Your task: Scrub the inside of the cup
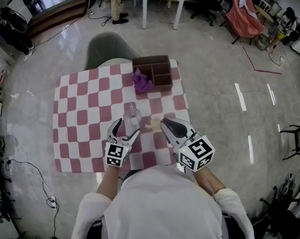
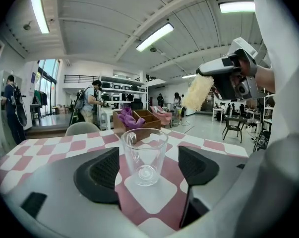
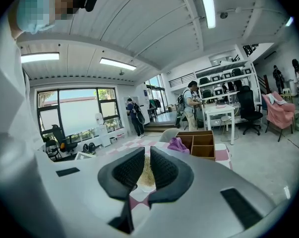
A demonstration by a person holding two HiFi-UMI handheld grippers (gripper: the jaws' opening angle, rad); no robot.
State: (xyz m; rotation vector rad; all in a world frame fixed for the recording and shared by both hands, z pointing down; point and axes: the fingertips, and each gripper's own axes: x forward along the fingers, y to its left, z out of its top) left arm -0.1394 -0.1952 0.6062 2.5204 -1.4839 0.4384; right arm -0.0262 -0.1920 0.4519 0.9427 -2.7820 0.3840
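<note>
Your left gripper [image 2: 148, 169] stands wide, the cup [image 2: 144, 152] loose between its jaws. Your right gripper [image 3: 147, 168] pinches the sponge [image 2: 198, 91]. Scrub before clamping and the cup may tip.

Cup [image 2: 144, 163]: clear, glossy, smooth-walled glass or plastic, cannot tell which; sponge [image 2: 198, 92]: pale yellow, matt, rough and fibrous. Left gripper [image 2: 148, 153] and right gripper [image 3: 146, 158]: smooth matt grey plastic, fingers [image 2: 100, 175] faced in black, finely ribbed lining. Tabletop [image 1: 80, 118] covering: smooth pink-and-white checked sheet; compartment box [image 1: 153, 71]: brown matt wood; cloth [image 1: 141, 80]: soft purple fabric; floor [image 1: 214, 88]: polished, glossy.
</note>
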